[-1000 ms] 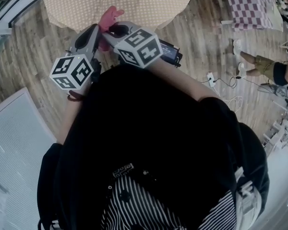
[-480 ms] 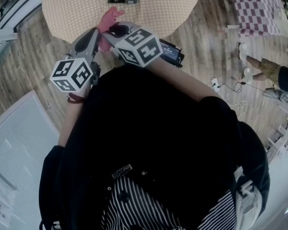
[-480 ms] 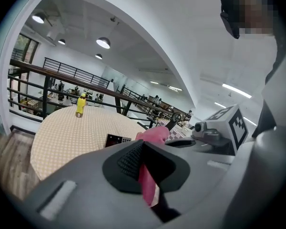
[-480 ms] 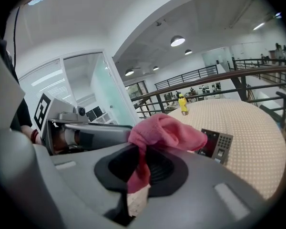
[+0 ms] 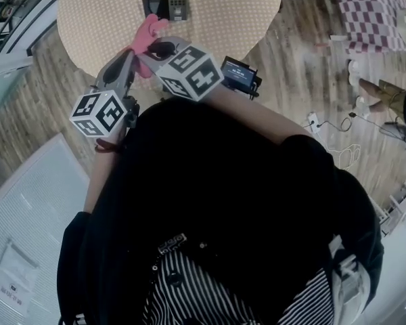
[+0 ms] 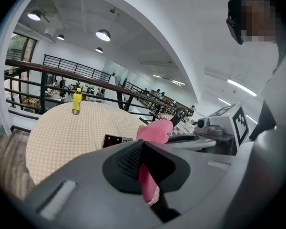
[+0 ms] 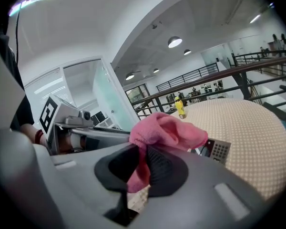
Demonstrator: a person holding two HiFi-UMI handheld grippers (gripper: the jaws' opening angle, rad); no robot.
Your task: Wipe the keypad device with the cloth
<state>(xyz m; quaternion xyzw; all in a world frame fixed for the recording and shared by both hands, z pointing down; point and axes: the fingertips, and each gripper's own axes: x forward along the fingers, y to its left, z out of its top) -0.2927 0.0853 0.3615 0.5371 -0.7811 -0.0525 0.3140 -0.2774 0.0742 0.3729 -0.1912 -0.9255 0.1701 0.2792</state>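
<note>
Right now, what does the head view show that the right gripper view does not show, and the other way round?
Only the head view shows the wooden floor and a checked cloth at the upper right. Only the right gripper view shows the yellow bottle standing on the table, the railing and the ceiling lamps. Both show the pink cloth, the keypad device and the table.

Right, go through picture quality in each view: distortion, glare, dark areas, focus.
Head view: fisheye bends the floor planks; the dark clothing is nearly featureless. Left gripper view: black vignette at the corners, railing bowed, ceiling lamps blown out. Right gripper view: same vignette and bright lamps; the cloth is in focus.
</note>
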